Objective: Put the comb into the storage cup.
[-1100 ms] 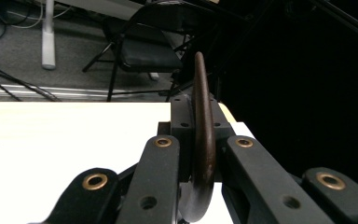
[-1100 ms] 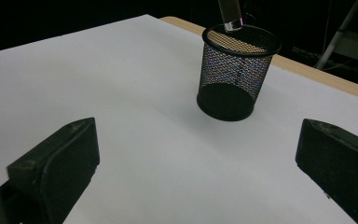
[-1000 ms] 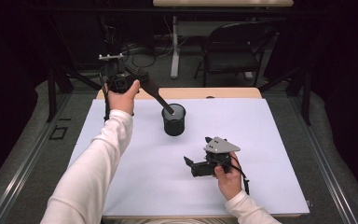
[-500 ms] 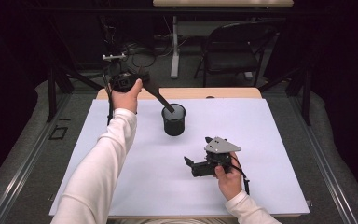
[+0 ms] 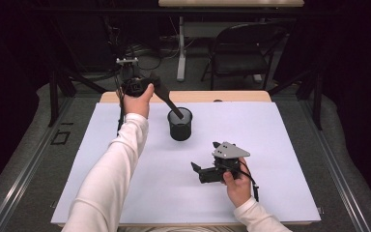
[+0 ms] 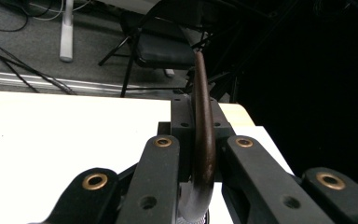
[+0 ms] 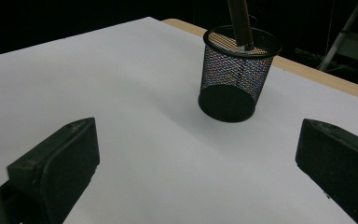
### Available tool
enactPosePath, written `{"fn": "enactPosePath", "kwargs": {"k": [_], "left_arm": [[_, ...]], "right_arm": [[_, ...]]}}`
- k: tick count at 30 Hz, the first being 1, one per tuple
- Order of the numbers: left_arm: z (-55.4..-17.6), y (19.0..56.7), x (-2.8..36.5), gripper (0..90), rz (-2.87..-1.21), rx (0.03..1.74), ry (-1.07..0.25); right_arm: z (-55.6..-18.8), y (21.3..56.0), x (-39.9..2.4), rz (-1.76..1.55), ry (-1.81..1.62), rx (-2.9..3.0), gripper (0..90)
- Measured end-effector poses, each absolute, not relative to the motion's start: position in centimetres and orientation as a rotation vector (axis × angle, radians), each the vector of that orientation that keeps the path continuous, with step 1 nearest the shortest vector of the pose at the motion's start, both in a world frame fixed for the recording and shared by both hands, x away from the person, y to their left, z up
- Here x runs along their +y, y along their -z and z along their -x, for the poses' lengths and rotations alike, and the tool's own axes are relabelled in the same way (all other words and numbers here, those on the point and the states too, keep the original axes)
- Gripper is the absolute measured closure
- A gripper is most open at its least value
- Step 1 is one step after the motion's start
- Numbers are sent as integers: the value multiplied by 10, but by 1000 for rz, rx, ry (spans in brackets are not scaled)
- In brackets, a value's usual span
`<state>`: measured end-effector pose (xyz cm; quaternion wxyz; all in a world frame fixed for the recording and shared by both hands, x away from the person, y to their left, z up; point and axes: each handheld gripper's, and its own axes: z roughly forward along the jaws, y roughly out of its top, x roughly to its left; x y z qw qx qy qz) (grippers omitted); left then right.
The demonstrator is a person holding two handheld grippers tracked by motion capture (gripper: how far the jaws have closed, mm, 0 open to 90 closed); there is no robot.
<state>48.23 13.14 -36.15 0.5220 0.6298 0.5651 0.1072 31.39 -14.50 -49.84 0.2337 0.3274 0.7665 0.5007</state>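
Count, this moment:

- Mesh cups: 1, black (image 5: 179, 124), standing toward the far edge of the table, about midway along it.
- Dark handles or sticks: 1 (image 5: 166, 99), leaning with its lower end inside the cup.
- Grippers: 2. Left gripper (image 5: 136, 86) over the table's far edge, toward the far-left corner; right gripper (image 5: 207, 172) toward the near edge, right of centre.
- White sheets on the table: 1 (image 5: 280, 145).
- Tables: 1.
- Folding chairs beyond the far edge: 1 (image 5: 241, 53).
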Motion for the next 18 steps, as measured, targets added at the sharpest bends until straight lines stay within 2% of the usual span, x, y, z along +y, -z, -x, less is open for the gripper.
{"fn": "enactPosePath", "kwargs": {"k": [18], "left_arm": [[-484, 375, 114, 865, -1567, 1355, -251]], "right_arm": [[-314, 498, -146, -896, -1385, 2102, 3]]}}
